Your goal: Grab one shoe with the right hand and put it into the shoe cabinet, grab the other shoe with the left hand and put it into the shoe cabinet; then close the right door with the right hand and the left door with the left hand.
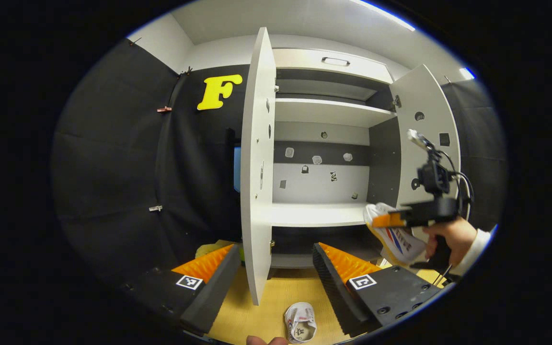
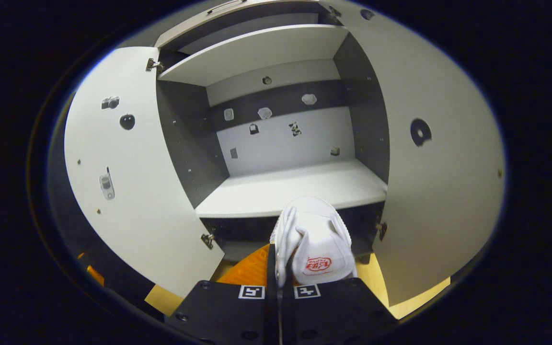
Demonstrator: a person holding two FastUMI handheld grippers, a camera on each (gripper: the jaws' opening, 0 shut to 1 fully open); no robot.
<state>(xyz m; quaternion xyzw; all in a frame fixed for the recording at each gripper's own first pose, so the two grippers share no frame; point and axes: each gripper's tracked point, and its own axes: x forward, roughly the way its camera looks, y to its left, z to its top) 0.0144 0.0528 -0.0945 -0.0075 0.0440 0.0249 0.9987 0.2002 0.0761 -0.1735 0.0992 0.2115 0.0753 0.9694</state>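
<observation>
The shoe cabinet (image 1: 321, 213) (image 2: 290, 191) stands with both doors swung out. In the right gripper view my right gripper (image 2: 281, 268) is shut on a white shoe (image 2: 316, 239), held toe-forward just in front of the lower shelf. In the left gripper view that same shoe (image 1: 393, 235) hangs from the right gripper (image 1: 388, 219), held by a hand (image 1: 448, 235) near the right door (image 1: 427, 143). My left gripper (image 1: 276, 261) stands open, its fingers straddling the edge of the left door (image 1: 257, 158). The other white shoe (image 1: 300, 322) lies on the wooden floor below it.
The left door (image 2: 127, 167) and right door (image 2: 434, 158) flank the opening in the right gripper view. An upper shelf (image 1: 328, 111) sits above the lower one. A fingertip (image 1: 266, 340) shows at the bottom edge of the left gripper view.
</observation>
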